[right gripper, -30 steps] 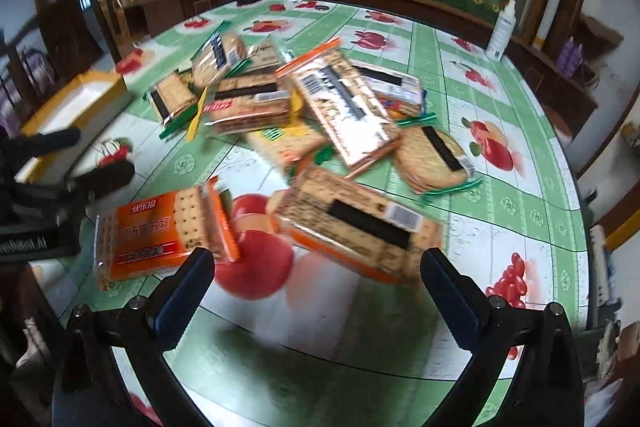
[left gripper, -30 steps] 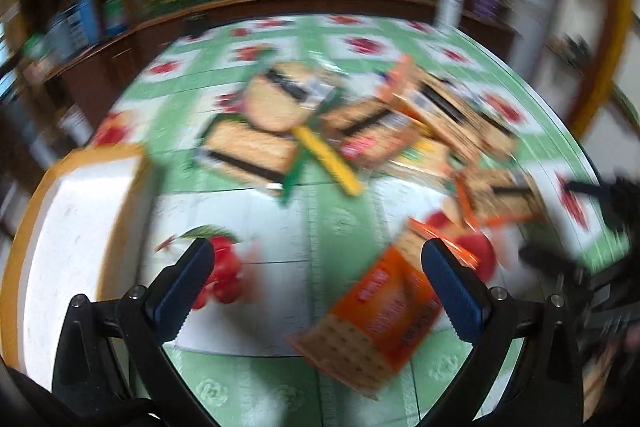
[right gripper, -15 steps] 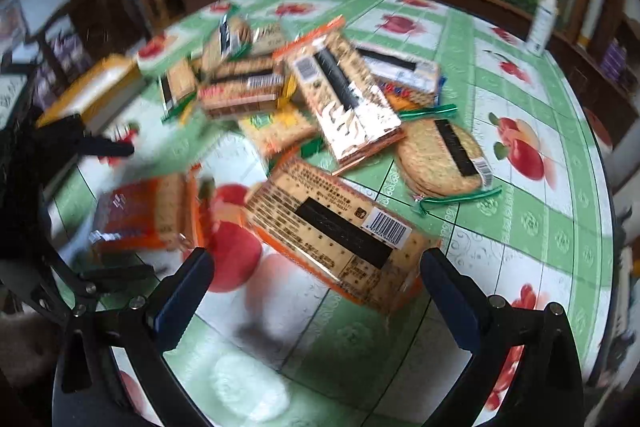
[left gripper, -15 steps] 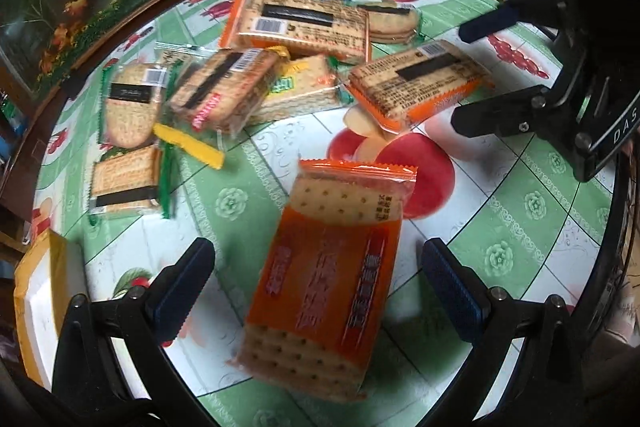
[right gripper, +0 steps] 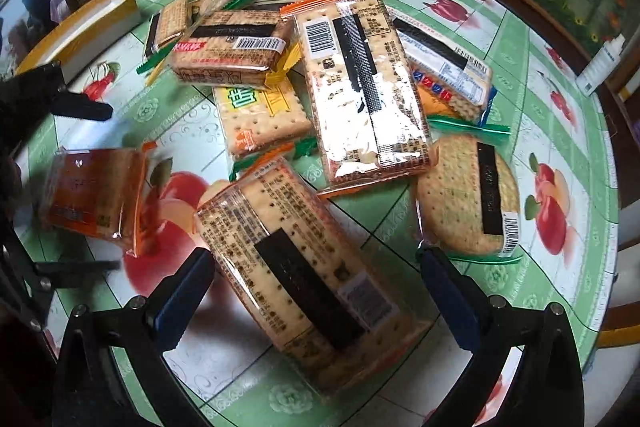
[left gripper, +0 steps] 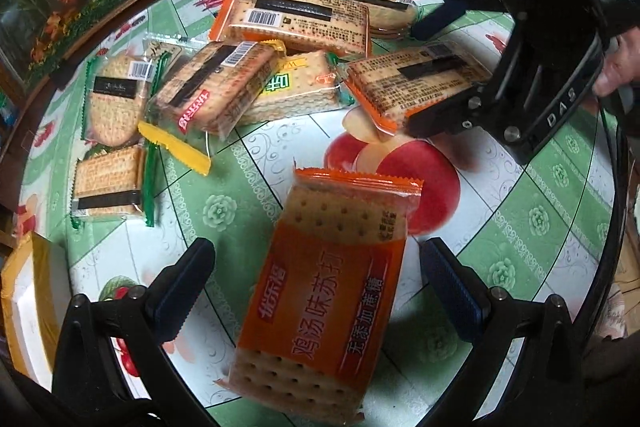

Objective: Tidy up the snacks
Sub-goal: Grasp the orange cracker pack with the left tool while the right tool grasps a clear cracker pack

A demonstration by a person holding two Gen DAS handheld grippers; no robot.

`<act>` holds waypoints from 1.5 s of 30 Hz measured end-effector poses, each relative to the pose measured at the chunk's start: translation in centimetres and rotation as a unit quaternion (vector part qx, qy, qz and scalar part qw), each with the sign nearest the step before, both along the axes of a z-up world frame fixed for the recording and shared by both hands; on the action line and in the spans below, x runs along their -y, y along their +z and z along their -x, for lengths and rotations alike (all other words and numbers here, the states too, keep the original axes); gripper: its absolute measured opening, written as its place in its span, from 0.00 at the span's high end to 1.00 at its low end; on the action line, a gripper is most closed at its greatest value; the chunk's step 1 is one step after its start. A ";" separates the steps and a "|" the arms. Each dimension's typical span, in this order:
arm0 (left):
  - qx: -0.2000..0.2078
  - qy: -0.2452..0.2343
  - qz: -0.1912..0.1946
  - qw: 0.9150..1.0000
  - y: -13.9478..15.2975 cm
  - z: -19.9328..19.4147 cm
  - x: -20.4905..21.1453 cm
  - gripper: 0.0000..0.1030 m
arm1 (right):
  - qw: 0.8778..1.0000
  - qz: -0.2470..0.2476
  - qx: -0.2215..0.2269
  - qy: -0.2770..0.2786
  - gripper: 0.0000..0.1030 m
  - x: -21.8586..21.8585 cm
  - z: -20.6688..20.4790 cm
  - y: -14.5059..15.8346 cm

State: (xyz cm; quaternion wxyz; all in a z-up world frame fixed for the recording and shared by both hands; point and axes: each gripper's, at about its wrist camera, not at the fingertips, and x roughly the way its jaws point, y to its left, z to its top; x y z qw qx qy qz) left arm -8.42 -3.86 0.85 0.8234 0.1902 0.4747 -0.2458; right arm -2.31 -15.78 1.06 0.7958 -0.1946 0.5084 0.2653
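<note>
Both tongs spread wide, gripping nothing. Left tongs (left gripper: 316, 279) straddle the orange cracker pack (left gripper: 324, 291), which lies flat on the green fruit-print bench (left gripper: 540, 219), apart from the main pile. Right tongs (right gripper: 316, 287) straddle a long clear-wrapped cracker pack (right gripper: 296, 279) at the pile's near edge — round cracker pack (right gripper: 468, 199) just beside it. Yellow-rimmed white tray (right gripper: 92, 23) sits at the bench edge, well apart from both tongs.

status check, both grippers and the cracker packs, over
Left gripper open, straddling orange cracker pack on the table. Right gripper open over long clear cracker pack. Neither gripped yet. Pile of mixed biscuit packs beyond; nothing blocking.
</note>
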 end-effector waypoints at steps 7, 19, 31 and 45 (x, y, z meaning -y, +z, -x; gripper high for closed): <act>0.002 0.016 -0.007 1.000 0.1 -0.8 -0.5 0.00 | 0.999 -0.044 -0.023 -0.011 0.09 0.7 1.8 -0.2; -0.004 0.033 0.002 0.999 0.0 -0.4 -1.2 0.00 | 1.000 -0.027 -0.007 -0.011 0.06 -1.0 1.2 -0.4; -0.020 0.059 0.023 0.998 -0.3 -0.8 -1.6 0.00 | 1.000 -0.023 -0.004 0.001 0.16 -0.7 0.5 -0.2; -0.040 0.042 0.024 0.998 -0.4 -0.9 -1.3 0.02 | 0.999 -0.034 -0.013 -0.008 0.31 0.6 1.8 0.1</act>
